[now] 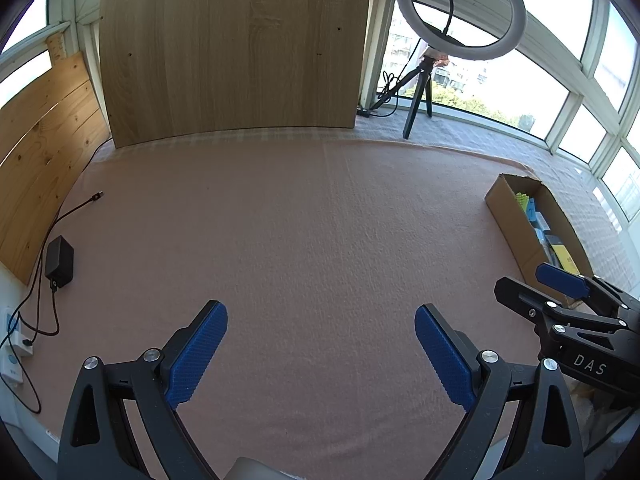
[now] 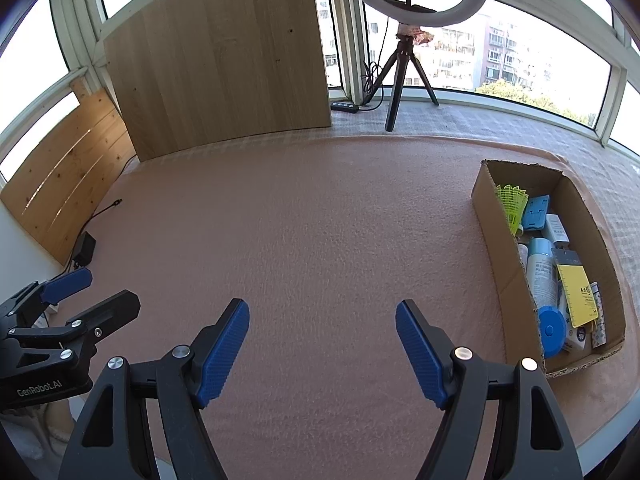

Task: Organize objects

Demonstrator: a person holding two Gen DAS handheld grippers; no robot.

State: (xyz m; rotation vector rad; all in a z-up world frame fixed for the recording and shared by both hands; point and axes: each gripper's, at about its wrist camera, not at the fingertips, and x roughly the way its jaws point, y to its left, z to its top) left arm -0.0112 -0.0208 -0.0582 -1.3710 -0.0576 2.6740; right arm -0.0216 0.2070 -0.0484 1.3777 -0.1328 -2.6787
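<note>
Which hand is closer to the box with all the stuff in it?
Probably the right gripper. The cardboard box sits just to its right, its contents in plain view. The left gripper is farther away, on the right gripper's far side.

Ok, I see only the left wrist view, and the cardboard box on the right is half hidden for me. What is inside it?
Observer: It is nearly full. A yellow shuttlecock lies at the far end of the cardboard box.
Operator: And at the near end?
Observer: A round blue object, beside a yellow card.
Operator: Does the right gripper hold something?
Observer: No. The right gripper is open, with only the pink cloth below its fingers.
</note>
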